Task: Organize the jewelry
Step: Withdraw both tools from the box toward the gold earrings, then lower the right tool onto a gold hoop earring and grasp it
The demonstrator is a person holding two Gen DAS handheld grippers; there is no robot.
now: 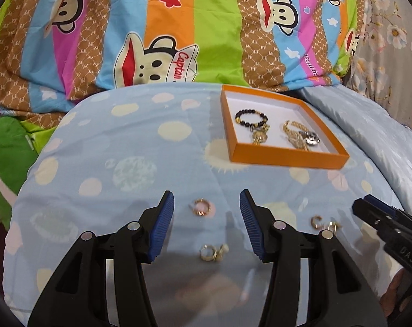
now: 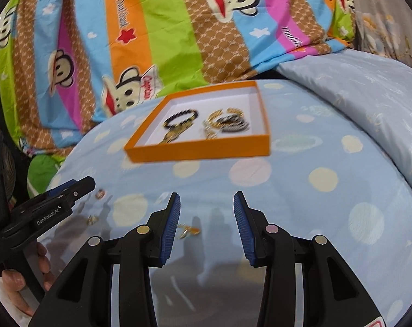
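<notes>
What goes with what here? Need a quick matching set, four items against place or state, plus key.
Items:
1. black bead bracelet
2. rose-gold ring
3. left tool
4. orange box

Places or states:
A. open, nothing gripped
B. lying inside the box, left part
C. on the blue dotted cover, right of centre in the left wrist view, holding bracelets
D. loose on the cover, between the left tool's fingertips, not pinched

Pairs: 1-B, 2-D, 3-A, 4-C
</notes>
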